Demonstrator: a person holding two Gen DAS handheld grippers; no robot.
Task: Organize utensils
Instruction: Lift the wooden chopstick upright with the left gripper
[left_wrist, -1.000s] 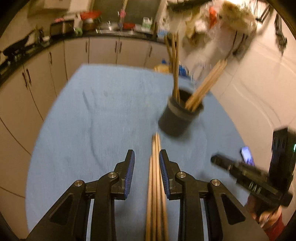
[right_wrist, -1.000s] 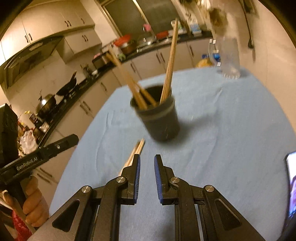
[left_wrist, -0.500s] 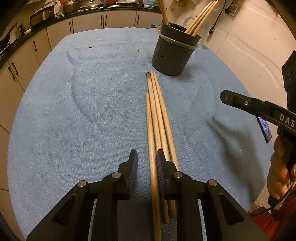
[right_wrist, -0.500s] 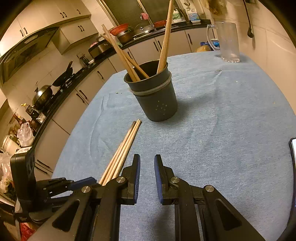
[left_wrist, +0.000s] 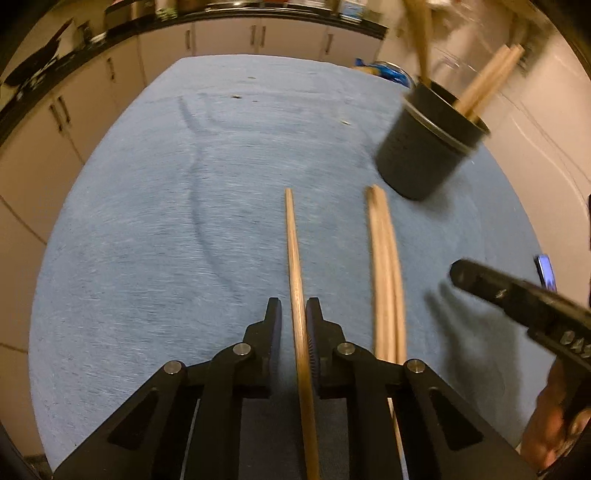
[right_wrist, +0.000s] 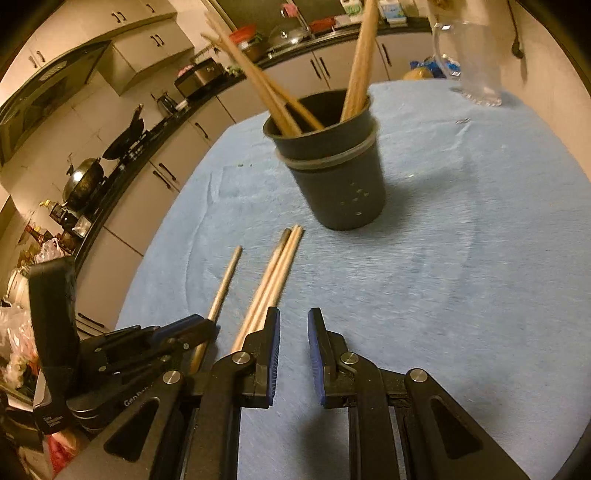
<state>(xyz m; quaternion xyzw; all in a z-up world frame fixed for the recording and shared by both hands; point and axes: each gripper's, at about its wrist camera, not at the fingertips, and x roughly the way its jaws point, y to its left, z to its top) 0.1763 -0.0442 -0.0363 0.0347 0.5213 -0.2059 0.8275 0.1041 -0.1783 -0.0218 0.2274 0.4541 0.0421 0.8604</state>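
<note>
My left gripper (left_wrist: 294, 314) is shut on one wooden chopstick (left_wrist: 293, 251), which points forward over the blue cloth. The same chopstick (right_wrist: 225, 280) and left gripper (right_wrist: 184, 330) show in the right wrist view. Several loose chopsticks (left_wrist: 384, 266) lie together on the cloth to its right; they also show in the right wrist view (right_wrist: 275, 275). A dark utensil holder (left_wrist: 424, 147) with several chopsticks stands at the far right, and ahead in the right wrist view (right_wrist: 336, 173). My right gripper (right_wrist: 293, 332) is open and empty, beside the loose chopsticks.
A blue cloth (left_wrist: 166, 221) covers the round table. A clear glass jug (right_wrist: 476, 59) stands at the far edge. A phone (left_wrist: 546, 271) lies at the right edge. Kitchen cabinets and a counter (right_wrist: 122, 147) run behind the table.
My left gripper has closed on one chopstick and drawn it left, apart from the others. The right gripper has stayed open and shifted slightly toward the bundle.
</note>
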